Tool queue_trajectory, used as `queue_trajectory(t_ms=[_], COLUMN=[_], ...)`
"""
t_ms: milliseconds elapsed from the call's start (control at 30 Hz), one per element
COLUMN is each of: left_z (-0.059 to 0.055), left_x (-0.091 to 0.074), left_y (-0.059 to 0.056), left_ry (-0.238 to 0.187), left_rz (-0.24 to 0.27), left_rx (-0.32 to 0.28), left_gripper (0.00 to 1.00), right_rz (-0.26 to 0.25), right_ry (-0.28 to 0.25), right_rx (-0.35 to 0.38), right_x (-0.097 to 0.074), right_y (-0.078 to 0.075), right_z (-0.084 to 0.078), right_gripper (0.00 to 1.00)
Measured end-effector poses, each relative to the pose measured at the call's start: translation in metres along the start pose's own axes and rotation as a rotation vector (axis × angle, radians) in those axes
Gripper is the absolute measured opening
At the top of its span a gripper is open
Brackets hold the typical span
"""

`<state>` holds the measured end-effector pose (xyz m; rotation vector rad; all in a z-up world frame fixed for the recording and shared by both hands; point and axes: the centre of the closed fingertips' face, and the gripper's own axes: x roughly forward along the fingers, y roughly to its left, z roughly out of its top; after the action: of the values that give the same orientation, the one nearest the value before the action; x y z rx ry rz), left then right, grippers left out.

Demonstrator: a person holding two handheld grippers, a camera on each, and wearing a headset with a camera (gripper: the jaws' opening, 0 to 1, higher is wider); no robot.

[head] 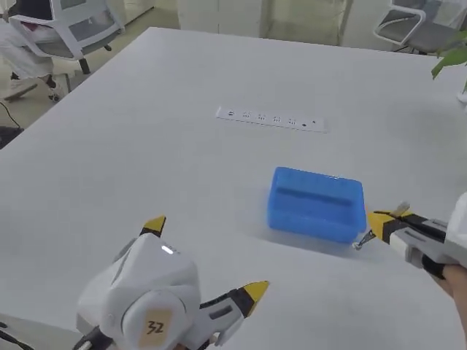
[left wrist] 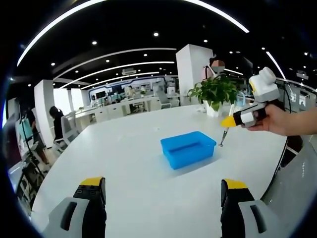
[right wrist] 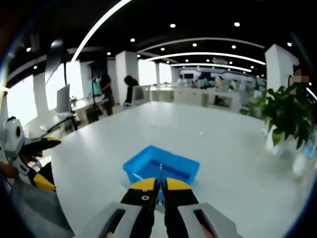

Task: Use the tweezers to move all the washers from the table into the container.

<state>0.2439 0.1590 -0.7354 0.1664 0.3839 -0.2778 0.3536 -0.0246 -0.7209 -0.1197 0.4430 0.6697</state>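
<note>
Nearest, the left gripper (head: pixel 204 257) hangs low over the white worktop (head: pixel 146 146) with its jaws wide apart and nothing between them. Further right, the right gripper (head: pixel 378 222) is clamped on the tweezers (head: pixel 360 241), whose tip points down just beside the near right corner of the blue container (head: pixel 317 204).

The tweezers look thin, stiff, springy and smooth, so a mid-length hold lets the squeeze close the tips. Washers would be light, flat and slippery, and are best pinched across the rim.

The right gripper view shows the jaws together on the tweezers and the container's inside, where no washer can be made out. The left gripper view shows the tweezers' downward tilt from the side. The head view adds a power strip (head: pixel 271 119) further off.
</note>
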Motion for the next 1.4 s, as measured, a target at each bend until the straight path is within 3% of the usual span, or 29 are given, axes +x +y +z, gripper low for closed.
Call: queue_trajectory(t_ms=[167,400,533,700,1167,1400], left_z=[0.000,-0.002,-0.003,-0.006,-0.012,-0.014], left_x=[0.000,0.001,0.002,0.002,0.004,0.004], left_y=[0.001,0.003,0.004,0.005,0.008,0.010], left_ry=[0.002,0.012,0.016,0.032,0.069,0.081], left_rz=[0.002,0.011,0.014,0.020,0.041,0.050], left_rx=[-0.002,-0.005,-0.006,0.002,0.019,0.028], left_gripper=[0.99,0.99,0.99,0.99,0.99,0.99], right_rz=[0.003,-0.002,-0.009,-0.004,0.011,0.011], right_ry=[-0.019,-0.011,0.009,0.056,0.153,0.148], right_rx=[-0.024,-0.033,-0.040,-0.021,-0.040,-0.044], right_x=[0.019,0.041,0.053,0.074,0.088,0.087], right_y=[-0.002,-0.007,-0.009,-0.017,-0.019,-0.020], right_z=[0.016,0.018,0.010,-0.011,-0.045,-0.045], right_gripper=[0.02,0.02,0.02,0.02,0.02,0.02])
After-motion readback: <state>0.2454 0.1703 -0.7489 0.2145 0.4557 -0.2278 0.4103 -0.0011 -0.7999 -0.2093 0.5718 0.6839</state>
